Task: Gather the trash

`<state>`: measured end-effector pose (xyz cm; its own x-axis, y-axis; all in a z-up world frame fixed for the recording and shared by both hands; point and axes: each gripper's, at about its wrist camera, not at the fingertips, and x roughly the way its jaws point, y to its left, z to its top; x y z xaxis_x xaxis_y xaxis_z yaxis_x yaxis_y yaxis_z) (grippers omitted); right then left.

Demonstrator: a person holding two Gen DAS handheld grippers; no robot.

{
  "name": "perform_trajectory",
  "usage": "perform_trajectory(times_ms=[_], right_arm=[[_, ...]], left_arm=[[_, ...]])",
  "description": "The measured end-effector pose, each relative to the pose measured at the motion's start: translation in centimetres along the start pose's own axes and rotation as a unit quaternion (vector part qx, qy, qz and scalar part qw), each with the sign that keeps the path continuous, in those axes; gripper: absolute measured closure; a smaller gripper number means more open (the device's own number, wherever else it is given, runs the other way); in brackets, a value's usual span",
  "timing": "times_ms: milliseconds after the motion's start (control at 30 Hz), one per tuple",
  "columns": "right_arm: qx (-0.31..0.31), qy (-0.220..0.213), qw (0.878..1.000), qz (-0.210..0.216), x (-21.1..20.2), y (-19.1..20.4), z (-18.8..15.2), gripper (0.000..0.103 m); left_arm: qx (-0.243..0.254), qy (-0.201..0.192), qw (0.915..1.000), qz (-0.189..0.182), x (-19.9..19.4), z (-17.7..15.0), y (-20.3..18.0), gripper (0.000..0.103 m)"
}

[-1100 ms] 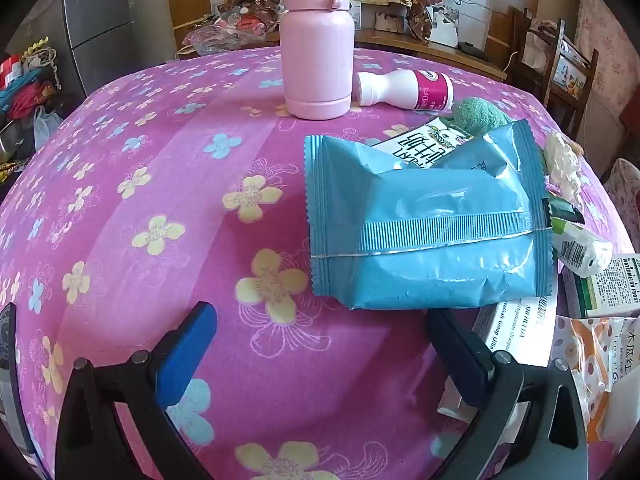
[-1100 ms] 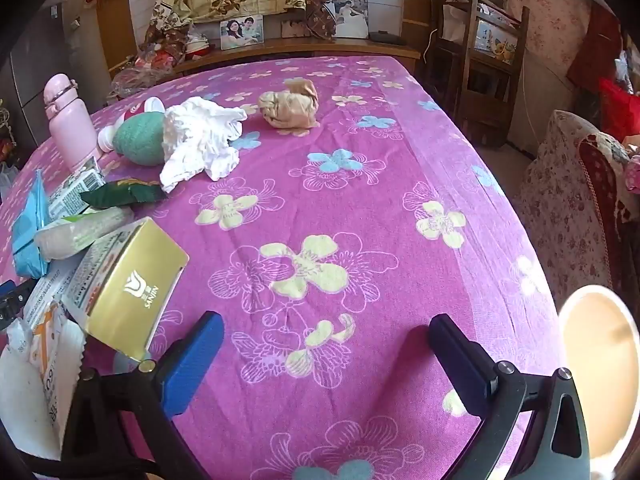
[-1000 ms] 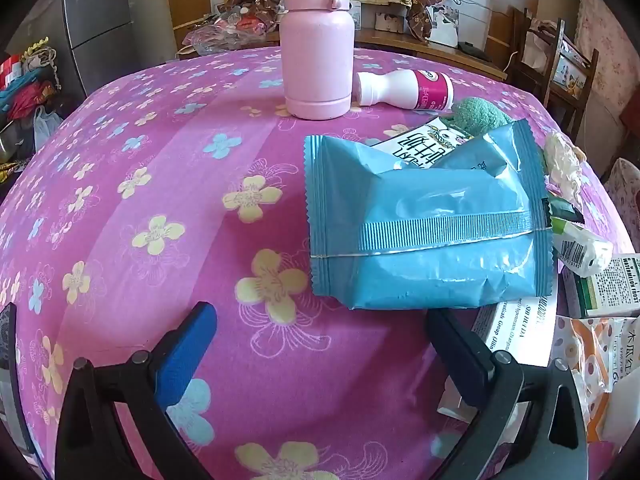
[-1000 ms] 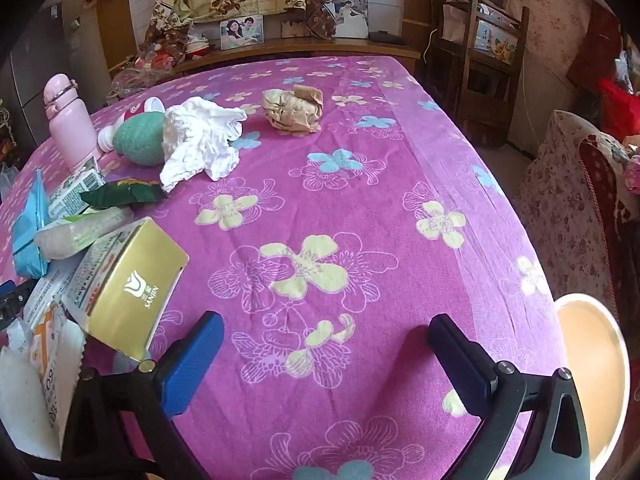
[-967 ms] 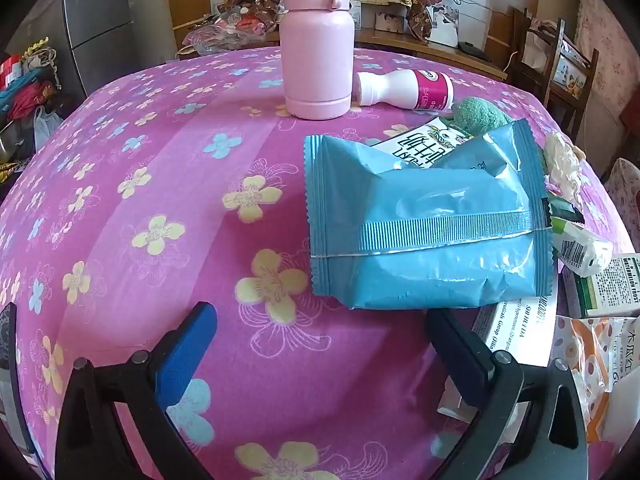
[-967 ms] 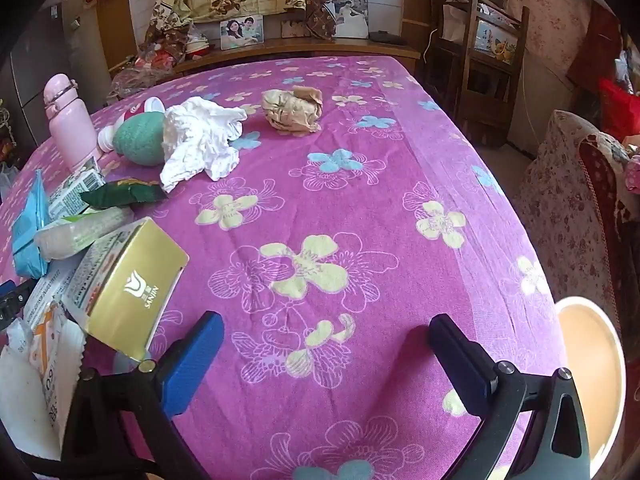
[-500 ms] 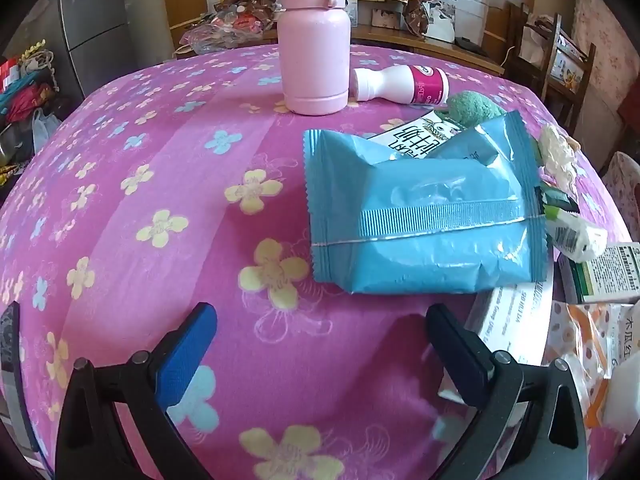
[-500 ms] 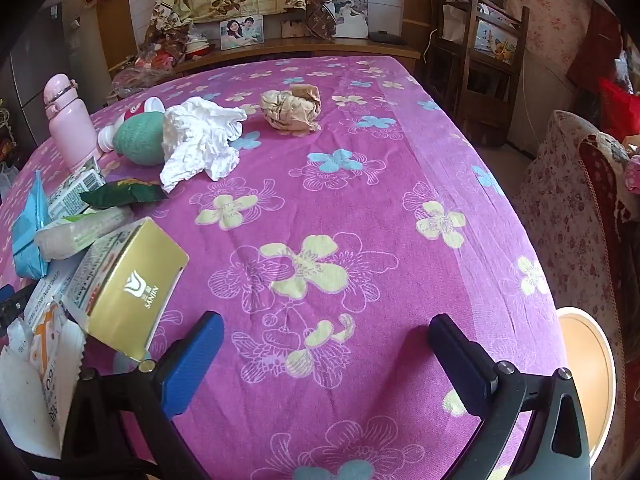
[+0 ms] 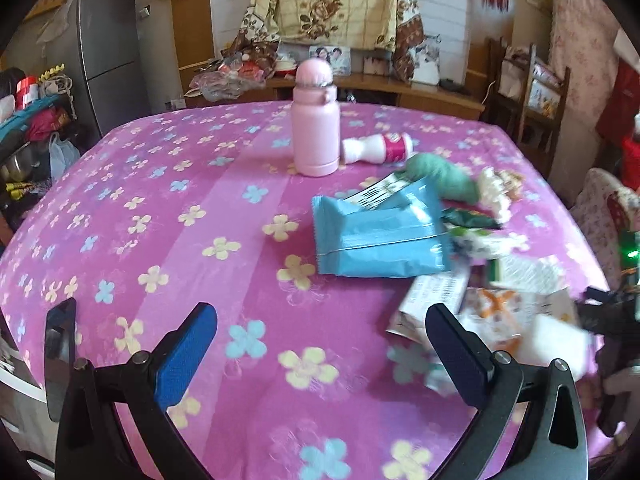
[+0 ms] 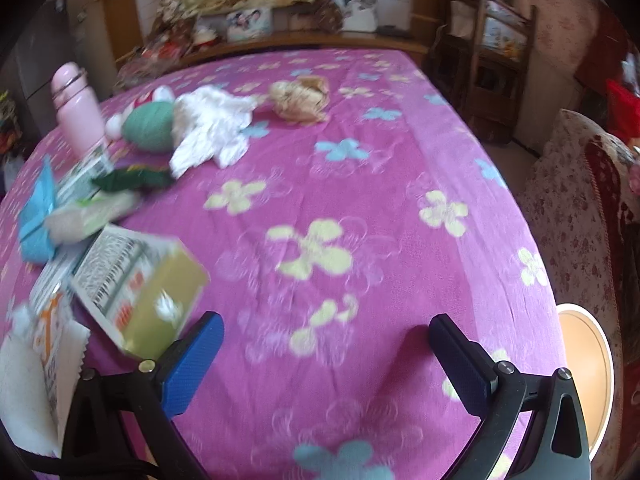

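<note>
Trash lies on a pink flowered tablecloth point(image 9: 192, 216). A blue wrapper point(image 9: 380, 236) lies right of centre in the left wrist view, with cartons and wrappers point(image 9: 516, 276) to its right. My left gripper point(image 9: 320, 344) is open and empty, held above the table near its front edge. In the right wrist view a gold carton point(image 10: 148, 292) lies at the left, a white crumpled tissue point(image 10: 212, 132), a green ball point(image 10: 150, 126) and a brown crumpled paper point(image 10: 300, 98) farther back. My right gripper point(image 10: 326, 350) is open and empty.
A pink bottle point(image 9: 315, 128) stands at the back of the table, a small white bottle point(image 9: 380, 148) lying beside it. A round orange bin point(image 10: 588, 376) sits on the floor at the right. Chairs point(image 10: 492, 52) stand beyond the table.
Both grippers have pulled back and risen, so the trash looks smaller and farther. The left view now shows much more of the room. Both stay open.
</note>
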<state>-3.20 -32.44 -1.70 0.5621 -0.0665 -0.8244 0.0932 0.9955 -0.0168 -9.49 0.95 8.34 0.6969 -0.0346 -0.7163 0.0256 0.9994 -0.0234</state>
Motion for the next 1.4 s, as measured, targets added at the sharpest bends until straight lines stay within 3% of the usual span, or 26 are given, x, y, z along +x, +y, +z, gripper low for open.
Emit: perform_trajectory(times_ms=[67, 300, 467, 633, 867, 1400], right_arm=[[0.007, 0.006, 1.0, -0.002, -0.7, 0.0, -0.9, 0.0], [0.031, -0.08, 0.996, -0.03, -8.6, -1.5, -3.2, 0.0], [0.049, -0.13, 0.99, -0.023, -14.5, -1.5, -4.3, 0.0], [0.047, -0.165, 0.985, -0.023, -18.0, -0.3, -5.0, 0.0], [0.039, -0.198, 0.979, -0.023, -20.6, 1.0, -5.2, 0.0], [0.042, -0.223, 0.974, -0.013, -22.5, 1.7, -5.1, 0.0]], left_arm=[[-0.001, -0.008, 0.9999, -0.009, -1.2, -0.1, -0.5, 0.0], [0.005, -0.032, 0.9986, -0.041, -4.1, -0.6, -2.9, 0.0], [-0.011, -0.041, 0.9962, -0.076, -5.7, -0.7, -4.4, 0.0], [-0.01, -0.048, 0.9949, -0.089, -6.9, -0.8, -5.6, 0.0], [-0.007, -0.067, 0.9932, -0.095, -8.7, -0.9, -6.2, 0.0], [0.0, -0.098, 0.9908, -0.094, -10.5, -0.9, -6.8, 0.0]])
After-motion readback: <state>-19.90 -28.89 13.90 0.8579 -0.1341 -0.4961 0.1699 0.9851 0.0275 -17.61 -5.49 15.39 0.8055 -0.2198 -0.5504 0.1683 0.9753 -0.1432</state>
